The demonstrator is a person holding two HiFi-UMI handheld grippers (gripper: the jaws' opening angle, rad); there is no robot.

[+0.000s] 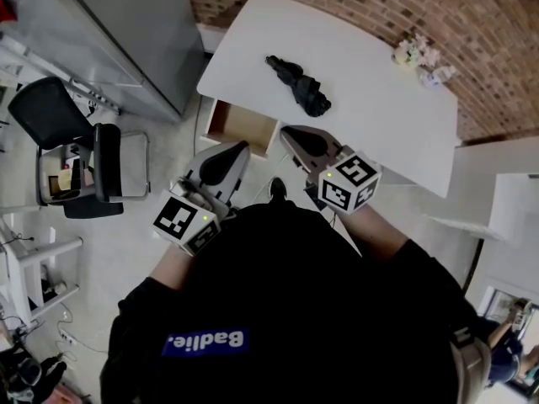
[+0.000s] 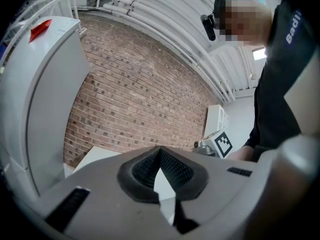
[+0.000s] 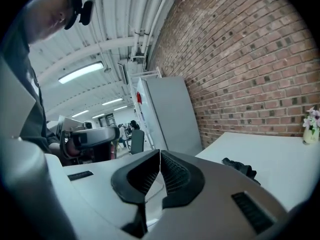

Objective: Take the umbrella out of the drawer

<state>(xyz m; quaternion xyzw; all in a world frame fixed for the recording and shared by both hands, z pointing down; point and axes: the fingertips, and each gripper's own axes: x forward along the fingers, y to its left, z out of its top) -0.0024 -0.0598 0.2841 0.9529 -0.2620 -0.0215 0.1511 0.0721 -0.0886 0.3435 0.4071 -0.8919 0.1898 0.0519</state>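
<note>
On the tabletop (image 1: 370,116): umbrella (image 1: 300,84) out, drawer (image 1: 240,127) standing open
The left gripper (image 2: 160,151) and the right gripper (image 3: 160,154) are both clenched on nothing, held close to the person. The black umbrella lies mid-tabletop. The likely risk is the jutting drawer, which a leg or a lowered gripper could knock.

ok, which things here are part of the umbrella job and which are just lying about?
Job: umbrella, lying on the white table; drawer, open under the table's edge; left tool and right tool, both shut and empty.

Lying about: flowers at the table's far corner; black chair; grey cabinet.
</note>
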